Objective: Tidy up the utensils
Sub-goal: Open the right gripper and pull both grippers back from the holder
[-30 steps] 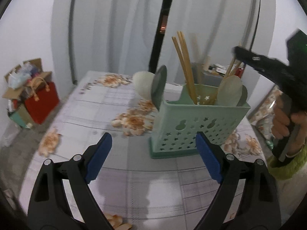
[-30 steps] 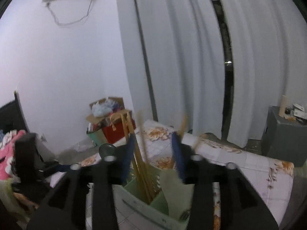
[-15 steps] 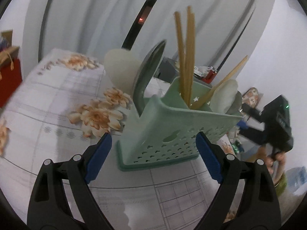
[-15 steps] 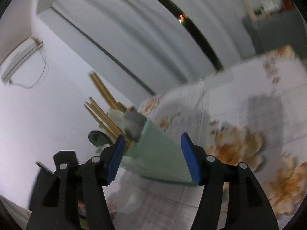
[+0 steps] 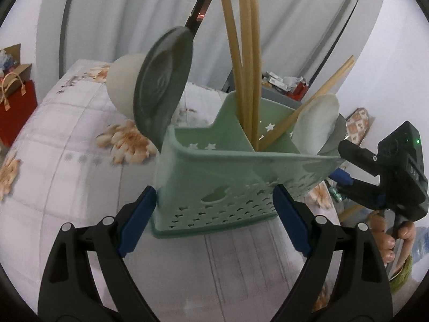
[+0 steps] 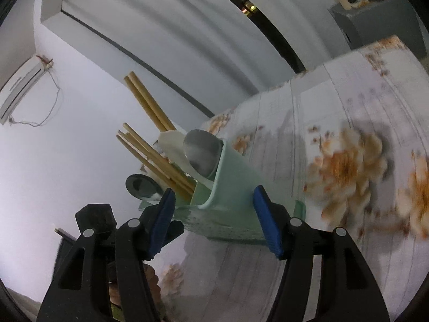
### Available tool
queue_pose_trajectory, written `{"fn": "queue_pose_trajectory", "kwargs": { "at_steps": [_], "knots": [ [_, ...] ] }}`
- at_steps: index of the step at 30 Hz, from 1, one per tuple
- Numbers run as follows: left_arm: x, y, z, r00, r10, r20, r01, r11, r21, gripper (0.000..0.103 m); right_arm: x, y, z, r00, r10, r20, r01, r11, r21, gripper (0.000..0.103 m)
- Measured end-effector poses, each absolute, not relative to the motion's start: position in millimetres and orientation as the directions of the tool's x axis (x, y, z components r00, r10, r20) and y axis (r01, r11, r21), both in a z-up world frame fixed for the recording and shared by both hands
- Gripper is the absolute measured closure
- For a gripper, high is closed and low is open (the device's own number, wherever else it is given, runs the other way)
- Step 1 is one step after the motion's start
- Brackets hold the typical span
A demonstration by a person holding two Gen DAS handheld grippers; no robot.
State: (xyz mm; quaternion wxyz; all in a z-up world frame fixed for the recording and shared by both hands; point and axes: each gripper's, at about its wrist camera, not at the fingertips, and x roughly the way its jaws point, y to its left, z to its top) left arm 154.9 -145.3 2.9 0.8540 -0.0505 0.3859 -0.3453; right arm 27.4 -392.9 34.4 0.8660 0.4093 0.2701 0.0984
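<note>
A mint-green perforated utensil holder (image 5: 222,179) stands on the floral tablecloth (image 5: 67,161). It holds wooden chopsticks (image 5: 246,61), a grey spoon (image 5: 161,91), a white spoon (image 5: 123,86) on the left and a white spoon (image 5: 316,123) on the right. My left gripper (image 5: 214,220) is open, its blue pads on either side of the holder's front. My right gripper (image 6: 214,220) is open, close to the holder's (image 6: 230,185) end; it also shows in the left wrist view (image 5: 380,171) at the holder's right.
A red bag (image 5: 16,107) and boxes stand on the floor at left. A grey cabinet (image 6: 375,18) with small items stands behind the table by white curtains (image 5: 295,26). The tablecloth (image 6: 348,139) stretches to the right of the holder.
Both grippers have closed in on the holder, which now looms larger in both views. The right gripper has dropped from above the chopsticks to the holder's side.
</note>
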Motion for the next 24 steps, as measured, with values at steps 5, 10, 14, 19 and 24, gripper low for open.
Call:
{"fn": "queue_pose_trajectory", "kwargs": {
  "at_steps": [5,10,14,19,24],
  "knots": [
    [119,-124,7,0.464,-0.606,-0.647,0.548,0.770,-0.328,0.019,-7,-358,35,0.830,0.385,-0.404,0.074,0.643,0.762,0.043],
    [102,-111,12,0.481,-0.591,-0.647,0.545,0.780,-0.308,0.019,-26,-337,31,0.838,0.375,-0.396,0.090,0.621,0.779,0.043],
    [97,-99,17,0.526,-0.554,-0.645,0.479,0.820,-0.314,0.018,-36,-338,28,0.867,0.347,-0.357,0.106,0.572,0.814,0.043],
    [58,-76,28,0.593,-0.502,-0.629,0.429,0.858,-0.281,0.017,-83,-324,55,0.901,0.162,-0.403,0.169,0.723,0.670,0.043],
    [15,-64,34,0.696,-0.387,-0.605,0.368,0.916,-0.163,0.010,-103,-264,45,0.812,-0.080,-0.578,0.324,0.886,0.332,0.034]
  ]
}}
